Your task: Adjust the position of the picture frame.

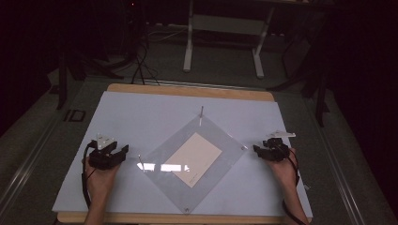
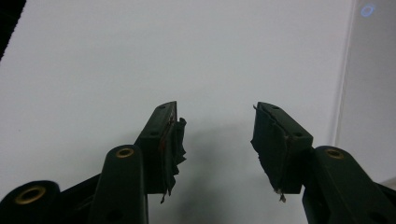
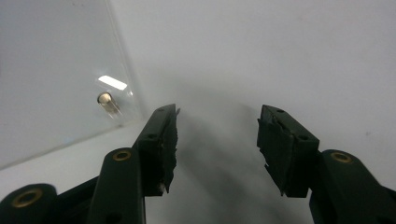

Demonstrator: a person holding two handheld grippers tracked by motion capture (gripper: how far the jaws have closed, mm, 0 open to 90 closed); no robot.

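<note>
At frame centre a clear panel (image 1: 213, 136) is covering a paper sheet (image 1: 195, 158); both grippers, left (image 1: 123, 151) and right (image 1: 256, 149), are hovering wide and empty, probably best approaching opposite corners evenly.

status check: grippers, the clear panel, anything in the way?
Left gripper open, empty, left of clear panel. Right gripper open, empty, at panel's right corner. Panel flat over paper sheet. Nothing in the way.
</note>
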